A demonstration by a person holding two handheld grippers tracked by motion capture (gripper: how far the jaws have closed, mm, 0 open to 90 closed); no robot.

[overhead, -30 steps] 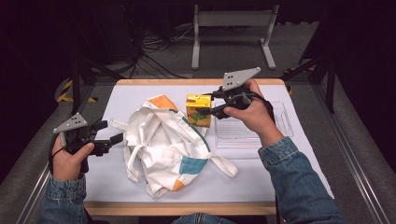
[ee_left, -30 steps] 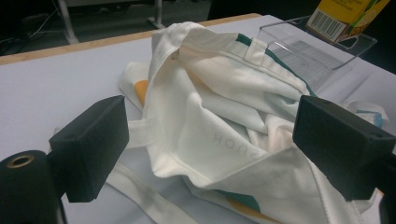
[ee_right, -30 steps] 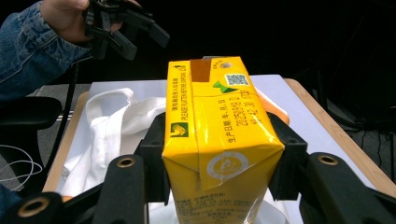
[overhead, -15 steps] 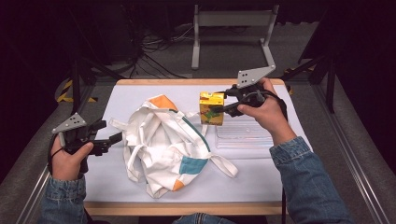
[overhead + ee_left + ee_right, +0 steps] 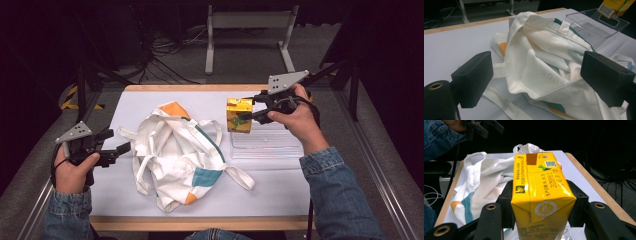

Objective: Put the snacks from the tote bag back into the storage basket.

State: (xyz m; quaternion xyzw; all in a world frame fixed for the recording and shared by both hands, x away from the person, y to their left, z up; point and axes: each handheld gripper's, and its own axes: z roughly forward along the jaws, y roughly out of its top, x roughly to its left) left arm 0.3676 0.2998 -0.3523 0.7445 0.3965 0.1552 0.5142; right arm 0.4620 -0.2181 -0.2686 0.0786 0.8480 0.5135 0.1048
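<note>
A yellow juice carton (image 5: 239, 116) stands upright between the jaws of my right gripper (image 5: 246, 110), which is shut on its sides near the top (image 5: 541, 205). The carton (image 5: 614, 7) hangs over the back left corner of a clear plastic tray (image 5: 267, 145). A white cloth tote bag (image 5: 175, 155) with orange and teal patches lies crumpled in the middle of the table. My left gripper (image 5: 117, 142) rests at the bag's left side, open, with the bag's folds (image 5: 541, 50) ahead of its jaws (image 5: 539, 77) and nothing held.
The white tabletop (image 5: 280, 190) has a wooden rim (image 5: 200, 222) at front and back. The bag's straps (image 5: 240, 177) trail toward the tray's front left corner. Beyond the table is a dark floor with cables and a metal stand (image 5: 250, 20).
My right gripper has carried the carton to the right, from beside the bag to above the tray's back left corner. The left gripper and the bag have stayed put.
</note>
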